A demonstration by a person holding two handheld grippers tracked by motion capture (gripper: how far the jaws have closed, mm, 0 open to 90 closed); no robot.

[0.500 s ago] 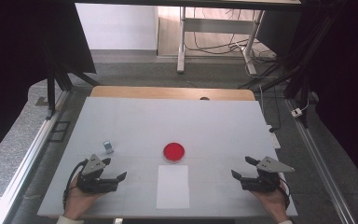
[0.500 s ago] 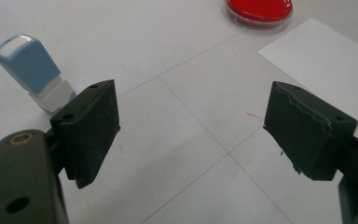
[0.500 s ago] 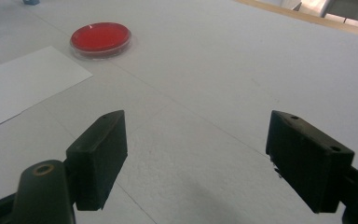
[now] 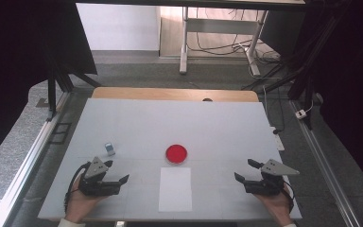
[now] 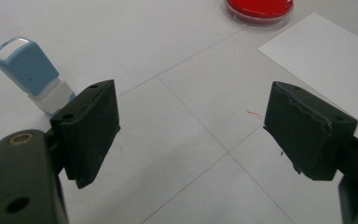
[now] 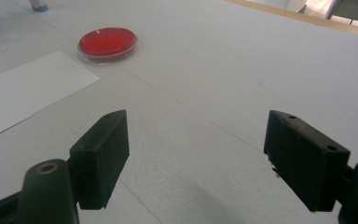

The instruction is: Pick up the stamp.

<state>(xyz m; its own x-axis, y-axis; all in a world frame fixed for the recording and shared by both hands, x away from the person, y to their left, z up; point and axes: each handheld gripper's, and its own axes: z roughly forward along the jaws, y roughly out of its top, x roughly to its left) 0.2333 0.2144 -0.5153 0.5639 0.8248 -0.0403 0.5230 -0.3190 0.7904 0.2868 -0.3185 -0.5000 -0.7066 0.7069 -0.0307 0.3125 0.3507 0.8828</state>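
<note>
Left gripper point(image 4: 119, 171) low on the white table point(image 4: 217, 123), jaws spread wide and holding nothing, little blue stamp point(image 4: 109, 149) standing just beyond it, right gripper point(image 4: 244, 170) same deal — gaping, nothing gripped — red ink dish point(image 4: 176, 153) and white paper sheet point(image 4: 175, 188) between them

Place: a lab or test room for recordings.
Table point(image 4: 123, 118): white board with a thin grid, on a wood top.
Frame: dark metal rails point(image 4: 312, 137) along both sides.
Floor: grey carpet, loose cables point(image 4: 217, 47) behind.
Surroundings: black curtains point(image 4: 23, 56).
</note>
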